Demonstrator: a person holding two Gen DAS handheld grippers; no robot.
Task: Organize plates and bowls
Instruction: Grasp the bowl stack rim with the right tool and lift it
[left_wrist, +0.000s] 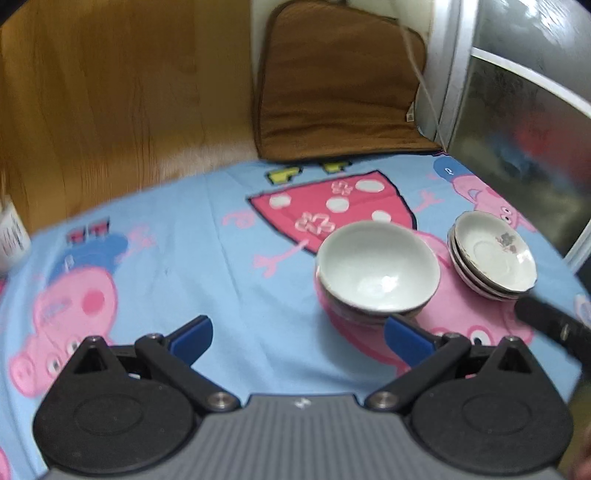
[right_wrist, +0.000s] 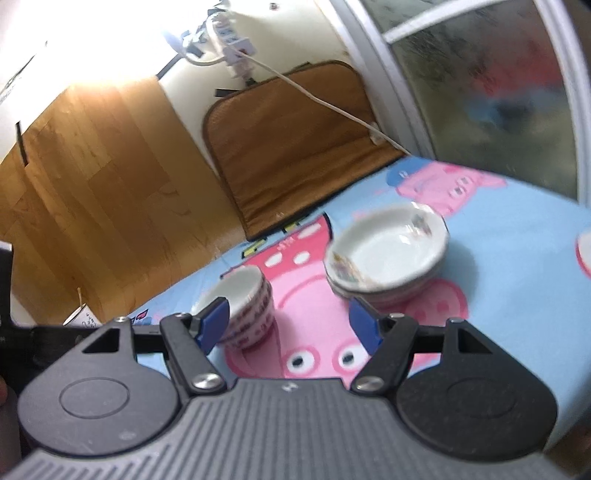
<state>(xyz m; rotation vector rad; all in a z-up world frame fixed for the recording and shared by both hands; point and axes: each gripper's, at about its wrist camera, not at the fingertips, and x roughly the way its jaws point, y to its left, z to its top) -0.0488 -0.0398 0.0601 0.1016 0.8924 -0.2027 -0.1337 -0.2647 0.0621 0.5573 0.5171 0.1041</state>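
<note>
Both tongs are hanging released over the counter's cartoon cloth (left_wrist: 221, 258), grasping nothing. Bare cloth is lying wide before the left tongs (left_wrist: 297, 338). The white bowl stack (left_wrist: 378, 271) is sitting just beside the stacked plates (left_wrist: 493, 254), near the far-right edge. The right tongs (right_wrist: 291, 317) are facing both piles.

Blue cartoon-pig cloth (left_wrist: 192, 258), brown cushion (left_wrist: 332, 92) against wall, wooden panel (left_wrist: 110, 92), frosted glass door (right_wrist: 480, 92).

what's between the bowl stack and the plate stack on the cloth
Nothing: in the left wrist view only bare cartoon tablecloth separates the bowl stack from the plate stack.
</note>
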